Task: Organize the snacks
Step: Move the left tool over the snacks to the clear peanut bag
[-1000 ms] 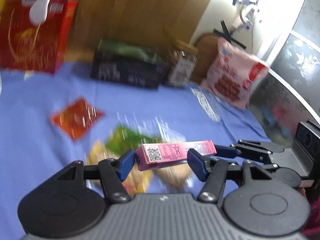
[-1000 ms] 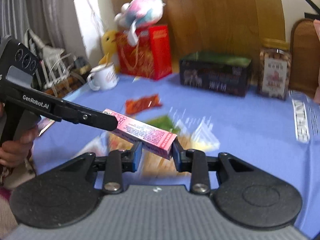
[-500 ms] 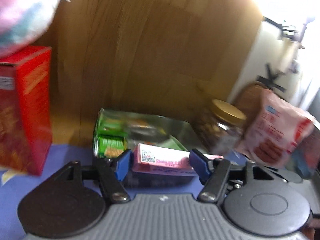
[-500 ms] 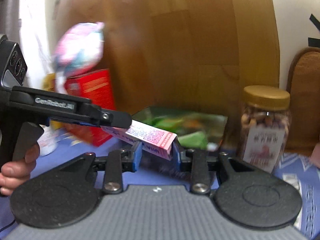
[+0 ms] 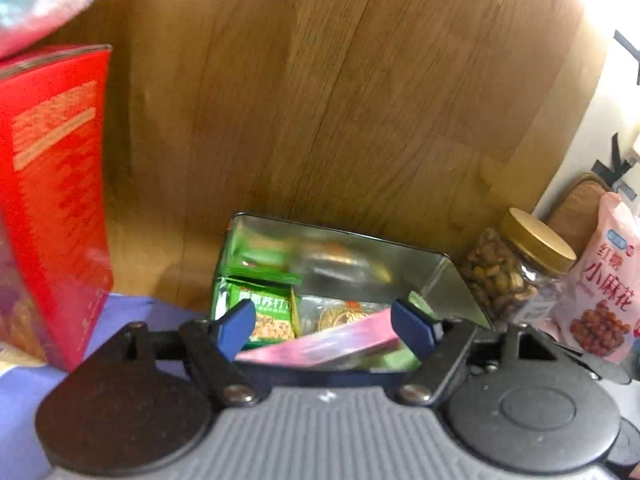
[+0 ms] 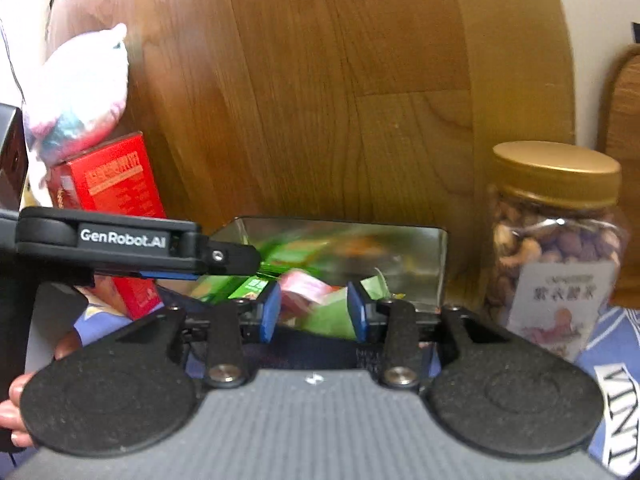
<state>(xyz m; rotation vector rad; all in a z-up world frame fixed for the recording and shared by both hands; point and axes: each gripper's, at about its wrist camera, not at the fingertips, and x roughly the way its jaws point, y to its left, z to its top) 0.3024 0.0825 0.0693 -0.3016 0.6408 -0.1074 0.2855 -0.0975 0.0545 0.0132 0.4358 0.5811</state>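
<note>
Over the open tin [image 5: 420,268], the left hand-held gripper [image 5: 324,328] gapes wide and the right hand-held gripper [image 6: 314,312] stands slack; the pink box [image 5: 328,344] lies tilted on the packets inside. Both should lift straight up, clear of the rim.

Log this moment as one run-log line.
phase: placing | item: pink snack box tilted over open tin | left gripper: open | right gripper: open, box between its fingers | tin: green packets inside

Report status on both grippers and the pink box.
Left gripper open, right gripper open. Pink box tilted in the open tin, blurred. Nothing blocking; nut jar stands right of tin.
</note>
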